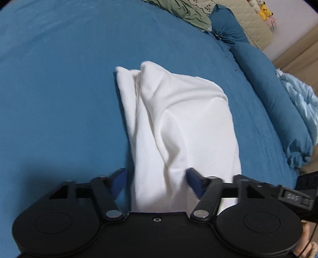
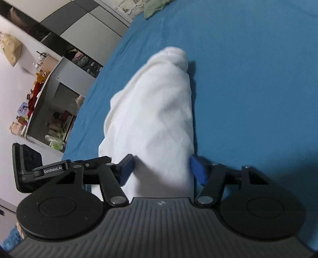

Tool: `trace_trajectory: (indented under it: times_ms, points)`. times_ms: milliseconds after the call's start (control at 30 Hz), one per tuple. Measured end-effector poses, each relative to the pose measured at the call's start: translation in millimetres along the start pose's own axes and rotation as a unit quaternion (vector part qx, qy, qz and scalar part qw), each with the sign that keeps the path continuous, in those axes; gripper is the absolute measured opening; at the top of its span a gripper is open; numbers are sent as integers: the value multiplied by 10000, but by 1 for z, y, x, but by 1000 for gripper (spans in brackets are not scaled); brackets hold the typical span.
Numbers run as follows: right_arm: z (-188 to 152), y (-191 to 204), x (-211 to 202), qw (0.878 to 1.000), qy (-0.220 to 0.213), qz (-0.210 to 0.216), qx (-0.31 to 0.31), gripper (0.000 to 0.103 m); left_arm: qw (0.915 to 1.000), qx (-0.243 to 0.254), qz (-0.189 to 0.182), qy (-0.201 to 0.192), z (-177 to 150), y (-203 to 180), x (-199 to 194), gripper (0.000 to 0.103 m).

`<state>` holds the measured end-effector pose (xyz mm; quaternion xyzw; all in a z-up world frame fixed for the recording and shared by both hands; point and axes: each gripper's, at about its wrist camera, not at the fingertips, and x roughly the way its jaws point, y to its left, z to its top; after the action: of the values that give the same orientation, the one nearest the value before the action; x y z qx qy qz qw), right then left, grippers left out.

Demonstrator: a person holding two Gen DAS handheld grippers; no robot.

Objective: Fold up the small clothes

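A white garment (image 1: 178,123) lies partly folded lengthwise on the blue bed sheet (image 1: 59,89), running away from the camera. My left gripper (image 1: 157,178) is open, its blue pads either side of the garment's near end, with cloth between them. The same white garment (image 2: 155,111) shows in the right wrist view as a long bunched strip. My right gripper (image 2: 162,168) is open too, its blue pads straddling the near end of the cloth. Whether the pads touch the cloth is unclear. The right gripper's body (image 1: 304,190) shows at the left view's right edge.
A green garment (image 1: 184,12) and a beige quilt (image 1: 248,21) lie at the bed's far end, with a blue bolster (image 1: 258,71) and light blue cloth (image 1: 302,103) along the right edge. Shelves with clutter (image 2: 49,111) stand beyond the bed's left edge.
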<state>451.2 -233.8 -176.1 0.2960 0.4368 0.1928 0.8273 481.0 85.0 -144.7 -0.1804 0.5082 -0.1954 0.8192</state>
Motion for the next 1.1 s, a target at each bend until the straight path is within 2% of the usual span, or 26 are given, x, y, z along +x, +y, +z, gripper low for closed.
trace_trajectory:
  times_ms: [67,100,133,200,233,367,500,667,800,867,1000,1100]
  points:
    - [-2,-1,3,10000,-36,-33,-34,72,10000,74,-7,-28,-3,-3,2,45]
    - [-3,1,3,9999,-53,-91,-112,61,9999,116,30,-30,-5,-7,3,42]
    - [-2,2,2,9995,-68,-165,-242,50,9998,171,55,-42,-4,-9,4,34]
    - [-3,8,-1,9988,-110,-189,-442,38,9993,326,117,-112,-4,-18,2,27]
    - [-2,11,-4,9987,-147,-180,-457,36,9988,417,179,-159,-3,-25,-1,23]
    - [1,31,-22,9974,-328,-238,-589,33,9977,567,218,-313,-8,-43,-22,19]
    - [-4,45,-67,9967,-401,-74,-702,33,9971,626,-43,-420,-31,-63,-59,19]
    - [-47,47,-138,9942,-509,-17,-947,33,9939,966,-108,-513,-100,-105,-95,19]
    - [-99,27,-185,9941,-535,-152,-932,33,9942,953,-140,-485,-163,-123,-96,19]
    - [-123,13,-194,9947,-421,-319,-888,33,9947,955,-26,-380,-189,-126,-83,20]
    - [-162,-24,-178,9955,-53,-670,-673,36,9895,1294,567,-315,-221,-130,-58,26]
    - [-174,-37,-169,9962,-218,-666,-514,38,9895,1255,587,-404,-220,-124,-58,27]
